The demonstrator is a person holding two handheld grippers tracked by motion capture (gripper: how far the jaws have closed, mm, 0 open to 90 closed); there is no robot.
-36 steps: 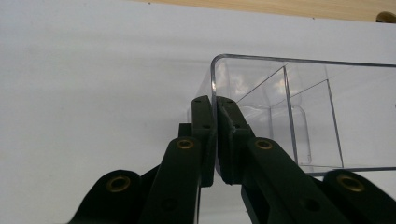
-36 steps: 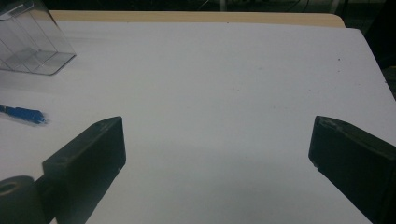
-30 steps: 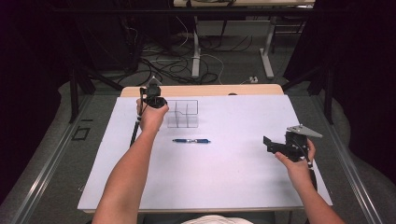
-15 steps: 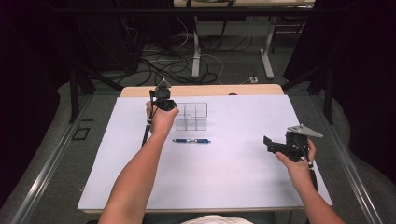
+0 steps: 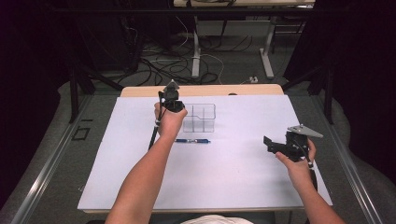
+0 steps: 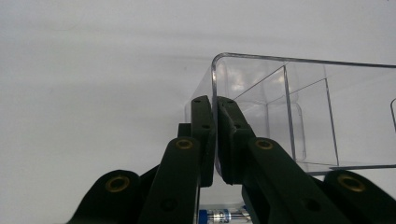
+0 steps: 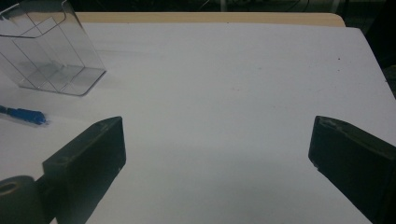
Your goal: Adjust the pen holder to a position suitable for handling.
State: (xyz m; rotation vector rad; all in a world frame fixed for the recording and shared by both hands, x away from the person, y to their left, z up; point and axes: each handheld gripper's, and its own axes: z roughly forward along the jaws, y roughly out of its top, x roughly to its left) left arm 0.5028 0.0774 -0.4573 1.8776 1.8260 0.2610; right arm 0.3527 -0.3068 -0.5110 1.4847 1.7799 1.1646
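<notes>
Overhead, high view: the left gripper point(image 5: 171, 99) is held at the left end of a clear plastic organizer point(image 5: 200, 117), which stands on the white worktop point(image 5: 224, 177) toward its far side; the left hand point(image 5: 169, 120) is just in front of the organizer's left wall. A blue pen point(image 5: 192, 141) lies flat on the worktop just in front of the organizer, apart from it. The right gripper point(image 5: 273, 145) hangs over the right part of the worktop, well apart from organizer and pen, pointing left, in the right hand point(image 5: 295, 161). Left gripper view: the two black fingers point(image 6: 203, 140) are clenched on the organizer's point(image 6: 299, 107) upright clear wall, one finger on either side of the wall's rounded corner edge, pads pressed to it; inner dividers show through the plastic to the right, and a bit of the blue pen point(image 6: 219, 215) appears at the bottom edge between the finger bases. Right gripper view: its fingers point(image 7: 93, 154) stand released, wide apart, with bare worktop point(image 7: 224, 93) between them; the organizer point(image 7: 51, 51) appears tilted at upper left of this view and the pen's point(image 7: 23, 114) blue end at the left edge below it, both well clear of these fingers.
</notes>
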